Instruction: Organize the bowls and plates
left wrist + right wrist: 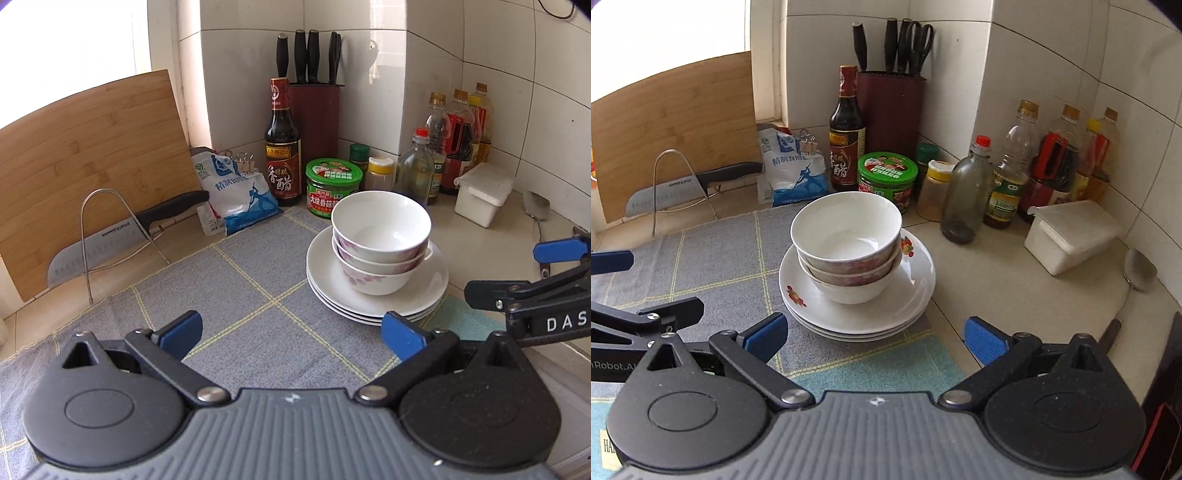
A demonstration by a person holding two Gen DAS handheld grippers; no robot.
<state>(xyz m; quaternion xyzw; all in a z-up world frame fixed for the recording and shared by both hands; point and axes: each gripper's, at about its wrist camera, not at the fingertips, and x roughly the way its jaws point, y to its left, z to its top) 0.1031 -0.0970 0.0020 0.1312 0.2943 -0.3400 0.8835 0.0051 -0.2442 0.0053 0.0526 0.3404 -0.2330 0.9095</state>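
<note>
On the beige kitchen counter (1015, 280), against the white-tiled corner, lay a grey woven cloth with thin yellow grid lines (236, 295). Large bamboo cutting board (92, 155) leaned upright at the left, behind a bent wire rack (110, 236) that carried a steel-bladed cleaver with a black handle (122, 236).

Stack of white plates (916, 295) sat at the cloth's right edge, partly over the bare counter; red fruit prints showed on the top plate's rim. Three nested white bowls with pink floral sides (846, 236) stood upright on the plates, roughly centred, the top one empty.

Left gripper (291, 332) hovered over the cloth just short of the plates, its blue-padded fingers (181, 330) spread wide apart, nothing between them. Right gripper (875, 338) hung beside it on the plates' near side, its fingers likewise wide apart and empty, touching no dish.

Behind the stack: dark red knife block with black handles (314, 114), tall dark vinegar bottle with a red label (282, 147), blue-and-white salt bag (236, 195) closed with binder clips, green-lidded sauce jar (332, 184). To the right, a row of oil and seasoning bottles (1034, 173), a white lidded plastic box (1071, 236), and a steel ladle (1137, 277) lying on the counter.
</note>
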